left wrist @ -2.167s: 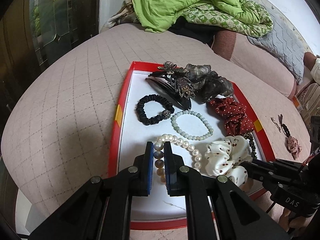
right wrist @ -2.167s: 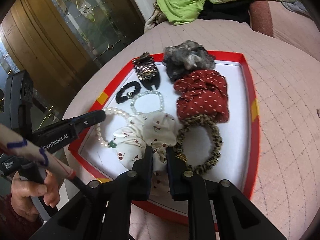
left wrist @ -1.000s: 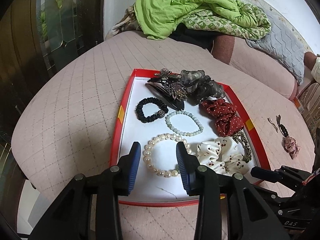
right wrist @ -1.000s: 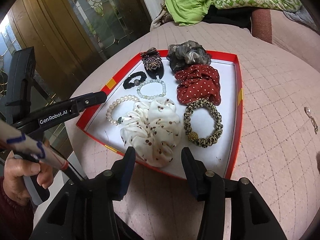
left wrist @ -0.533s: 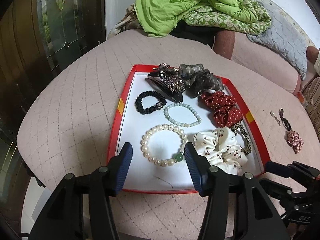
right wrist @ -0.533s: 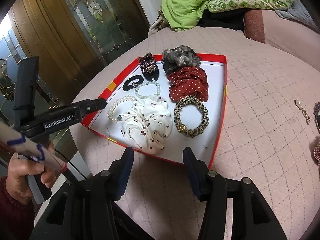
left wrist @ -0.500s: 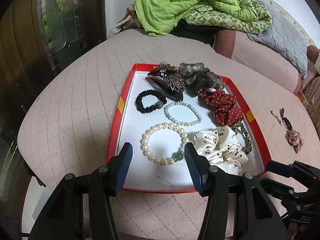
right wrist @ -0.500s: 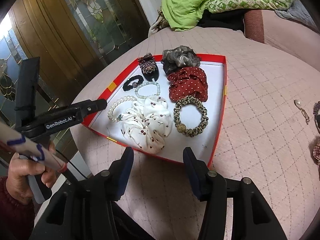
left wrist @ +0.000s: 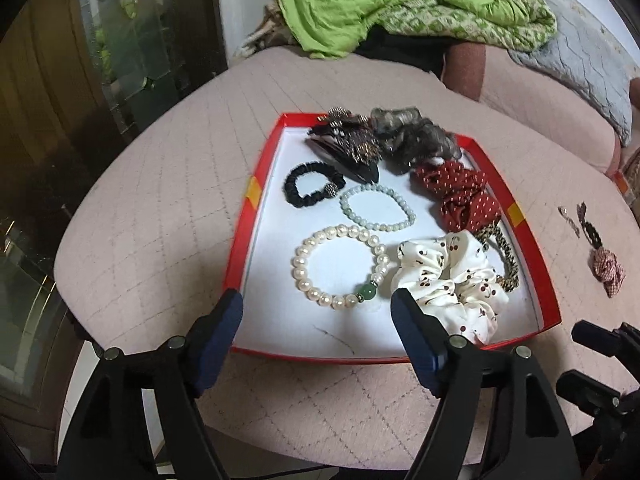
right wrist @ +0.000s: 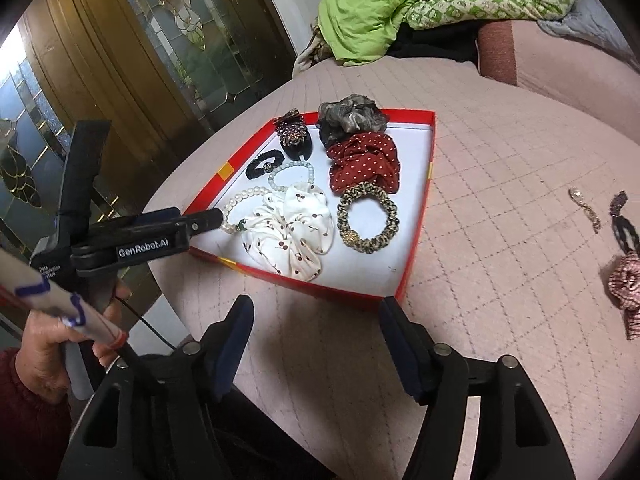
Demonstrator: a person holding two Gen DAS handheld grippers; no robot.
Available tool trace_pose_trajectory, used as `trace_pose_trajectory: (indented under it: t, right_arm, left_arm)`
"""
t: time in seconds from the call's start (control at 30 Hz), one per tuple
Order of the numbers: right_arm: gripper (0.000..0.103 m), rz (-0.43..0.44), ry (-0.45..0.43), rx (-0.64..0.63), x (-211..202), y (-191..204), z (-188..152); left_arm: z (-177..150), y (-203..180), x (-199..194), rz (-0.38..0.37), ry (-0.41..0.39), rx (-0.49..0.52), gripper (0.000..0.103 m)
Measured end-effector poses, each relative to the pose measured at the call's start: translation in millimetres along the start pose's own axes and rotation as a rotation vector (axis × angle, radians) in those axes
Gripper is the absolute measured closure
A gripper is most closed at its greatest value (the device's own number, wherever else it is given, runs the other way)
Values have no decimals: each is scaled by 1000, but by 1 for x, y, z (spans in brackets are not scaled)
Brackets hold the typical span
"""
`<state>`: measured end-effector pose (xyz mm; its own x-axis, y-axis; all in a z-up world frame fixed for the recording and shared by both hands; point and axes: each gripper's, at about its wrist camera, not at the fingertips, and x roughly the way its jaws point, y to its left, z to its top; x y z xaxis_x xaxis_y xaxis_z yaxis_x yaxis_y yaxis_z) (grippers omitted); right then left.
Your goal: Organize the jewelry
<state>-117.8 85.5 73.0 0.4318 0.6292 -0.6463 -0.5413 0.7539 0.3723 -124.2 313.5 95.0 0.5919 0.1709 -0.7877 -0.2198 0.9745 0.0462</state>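
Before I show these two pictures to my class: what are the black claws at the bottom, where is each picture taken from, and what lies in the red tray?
There is no robot. A person holds a hand-squeezed two-finger gripper in each hand, each with a camera looking along its fingers. One picture is from the left gripper, the other from the right gripper. Both are opening and hold nothing.

On the pink quilted table, the red tray holds a pearl bracelet, a pale green bead bracelet, a black hair tie, a beaded hair clip and several scrunchies, including a white cherry-print scrunchie. More small pieces lie outside the tray.
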Motion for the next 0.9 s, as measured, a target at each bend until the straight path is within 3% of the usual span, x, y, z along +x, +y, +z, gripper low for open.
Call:
trace_pose_trajectory:
  t: [0.13,0.37,0.5,0.6,0.7,0.77,0.9]
  right_arm:
    - [19,-29,-8,-8,-8,1,-3]
    - [14,-98,9,-50,-20,13,-7]
    - [13,-167,-11,-71,-35,19,-6]
    - [12,-213,-48,-80,-55,27,-4]
    - [8,-318,-117,-73,-78,37,-8]
    - [0,-423,-188,-124,-94,51,-16]
    - [0,-474,-256,-174,-108,59,-20]
  left_arm:
    - [-5,5,-16,54,-60,-27,12]
    - [-4,14,-35,163,-56,-98,12]
    - [-9,3,-61,181,-94,-64,12]
    - [-19,-9,-83,197,-154,-21,12]
    - [-31,-20,-104,231,-192,14,8]
    - [-38,-20,-113,258,-218,-5,8]
    - [-46,-14,-119,278,-212,-74,8]
